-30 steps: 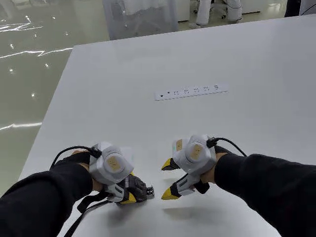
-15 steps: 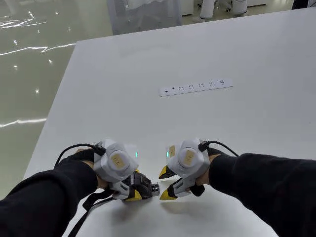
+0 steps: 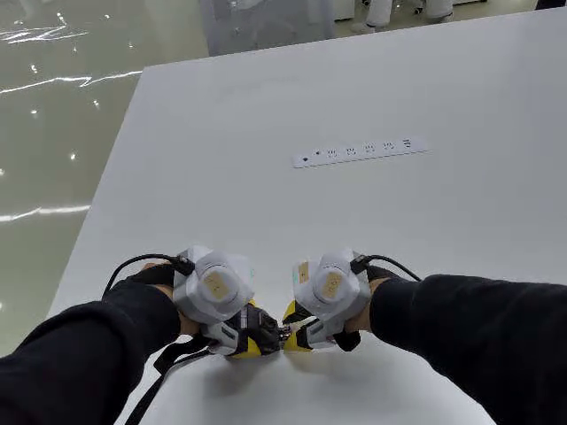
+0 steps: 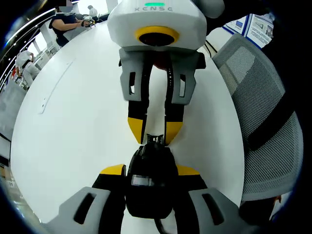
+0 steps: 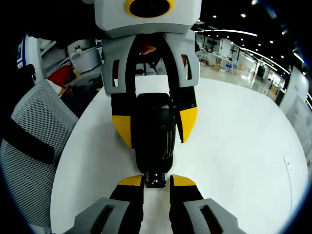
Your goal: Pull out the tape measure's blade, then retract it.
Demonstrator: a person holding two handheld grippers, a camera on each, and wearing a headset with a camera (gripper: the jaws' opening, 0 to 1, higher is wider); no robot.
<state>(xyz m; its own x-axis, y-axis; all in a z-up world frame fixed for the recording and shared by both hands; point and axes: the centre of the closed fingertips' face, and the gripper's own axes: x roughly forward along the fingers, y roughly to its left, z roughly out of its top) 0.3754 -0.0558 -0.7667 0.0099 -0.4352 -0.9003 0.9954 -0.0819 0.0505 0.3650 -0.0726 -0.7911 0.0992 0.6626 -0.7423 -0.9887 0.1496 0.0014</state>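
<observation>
I see the tape measure [image 4: 150,187], a rounded black case, held by its sides in the left gripper [image 4: 150,169] near the front edge of the white table [image 3: 266,195], blade wound in, its metal end hook [image 4: 155,139] nipped between the right gripper's [image 5: 157,180] yellow tips.

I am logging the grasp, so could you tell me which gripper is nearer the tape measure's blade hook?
Right. The right gripper has its jaw tips on either side of the hook; the left gripper clamps the black case, behind the hook.
</observation>
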